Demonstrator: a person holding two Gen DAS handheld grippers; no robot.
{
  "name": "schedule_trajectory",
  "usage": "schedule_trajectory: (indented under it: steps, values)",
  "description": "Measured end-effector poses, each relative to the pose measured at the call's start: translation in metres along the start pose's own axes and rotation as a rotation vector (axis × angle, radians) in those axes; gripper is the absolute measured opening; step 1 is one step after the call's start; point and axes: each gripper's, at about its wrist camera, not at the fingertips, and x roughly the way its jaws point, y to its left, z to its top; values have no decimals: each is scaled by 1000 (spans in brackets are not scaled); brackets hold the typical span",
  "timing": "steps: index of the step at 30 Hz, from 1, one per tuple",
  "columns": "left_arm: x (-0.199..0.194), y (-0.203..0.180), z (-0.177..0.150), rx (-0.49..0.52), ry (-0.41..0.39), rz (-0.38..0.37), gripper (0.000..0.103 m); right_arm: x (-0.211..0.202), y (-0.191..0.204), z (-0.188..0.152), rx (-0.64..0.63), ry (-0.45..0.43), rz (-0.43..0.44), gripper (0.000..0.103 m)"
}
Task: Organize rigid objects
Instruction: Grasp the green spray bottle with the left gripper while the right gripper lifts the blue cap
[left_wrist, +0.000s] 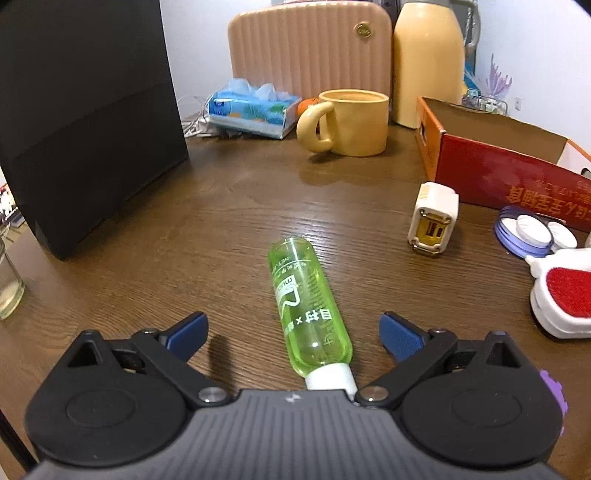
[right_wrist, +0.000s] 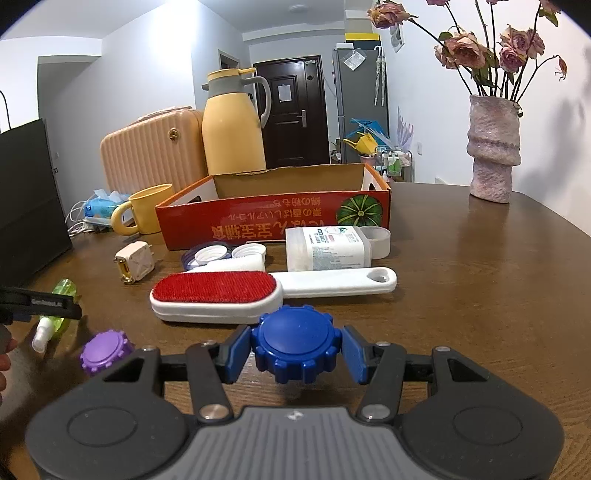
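With the right tool (right_wrist: 297, 350) clamped on the blue cap (right_wrist: 296, 349), the left tool (left_wrist: 293, 332) straddles the green bottle (left_wrist: 308, 306) on the desk (left_wrist: 221, 221), apart, so closing seems next.

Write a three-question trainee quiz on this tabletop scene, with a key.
1. True or false: the right gripper is shut on the blue ridged cap.
2. What lies between the open fingers of the left gripper? A) the green spray bottle B) the white charger plug C) the yellow mug
3. Fill in: the lint brush has a ___ bristle pad.

Key: 1 true; 2 A, the pads stand apart from the bottle; 3 red.
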Motion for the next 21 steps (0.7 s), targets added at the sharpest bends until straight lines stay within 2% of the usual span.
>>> schedule_trajectory:
  steps: [3,6,8,9,10,17,21]
  values:
    - [3,3,3,-25,8,-21,88,1,1,3,0,0,0,53]
    - [3,6,3,-45,5,-43,72,1,3,6,-1,-4,3,53]
    - [2,7,4,-52,-6,-44,46,1,4,7,1,-6,11,53]
    - [1,8,5,-56,-11,-56,37,0,3,8,6,-7,20,53]
    - [1,9,5,-61,-14,-67,32,0,3,9,9,-9,25,53]
    - [-2,12,6,-55,-12,-71,31,-1,5,16,8,-20,32,53]
    - [-11,14,10,-49,-38,-73,31,-1,8,21,4,-26,37,53]
